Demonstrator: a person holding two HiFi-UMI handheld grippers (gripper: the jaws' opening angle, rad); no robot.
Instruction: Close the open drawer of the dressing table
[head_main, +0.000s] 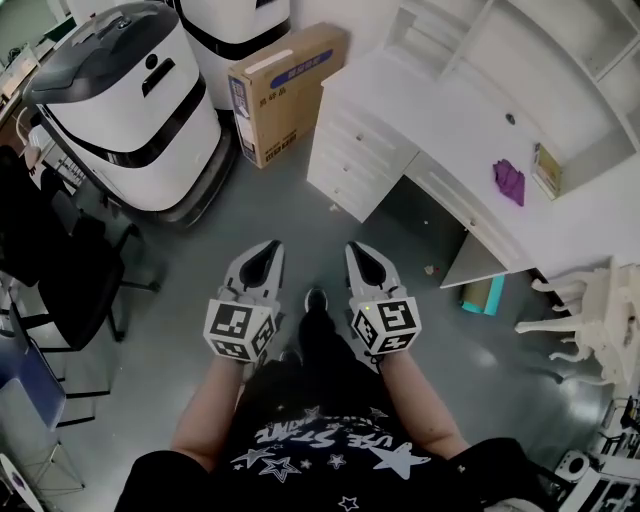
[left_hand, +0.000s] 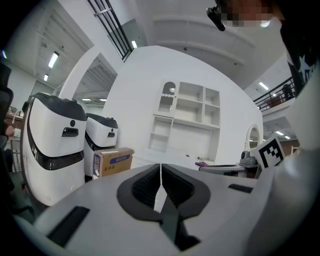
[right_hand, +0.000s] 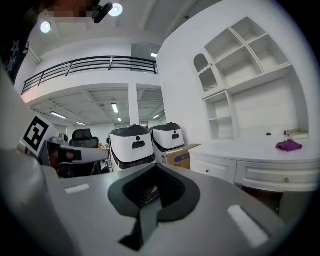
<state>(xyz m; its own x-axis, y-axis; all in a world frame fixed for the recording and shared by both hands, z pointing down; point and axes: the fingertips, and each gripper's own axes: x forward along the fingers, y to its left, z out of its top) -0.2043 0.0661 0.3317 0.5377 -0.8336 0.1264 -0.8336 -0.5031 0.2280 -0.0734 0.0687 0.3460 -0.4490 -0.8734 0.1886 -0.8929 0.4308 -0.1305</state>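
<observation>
Grey floor (head_main: 300, 215) lies bare just ahead of both tools, a clear lane running forward to a cardboard box (head_main: 285, 90). The person holds the left tool (head_main: 270, 245) and the right tool (head_main: 356, 247) side by side and close together, with one dark shoe (head_main: 316, 298) showing between them. On each tool the jaws are pressed together with nothing between them.

Ahead and to the right of the right tool stands the white dressing table (head_main: 440, 130). Its near corner is a stack of drawer fronts (head_main: 350, 165), and its long front edge runs away to the right. Further right along that edge, well apart from the right tool, the one open drawer (head_main: 473, 262) juts out from under the tabletop over the floor. A teal container (head_main: 483, 295) sits just beside its outer end. The floor between the right tool and the drawer holds nothing large.

One purple cloth (head_main: 509, 181) lies on the tabletop beyond the drawer, with one small book-like thing (head_main: 546, 170) near it. To the far right of the tools stands one white carved stool (head_main: 580, 320).

Ahead and to the left of the left tool, two big white-and-black machines (head_main: 130, 100) hem in the lane. One black office chair (head_main: 70, 270) stands to the left of the left tool.
</observation>
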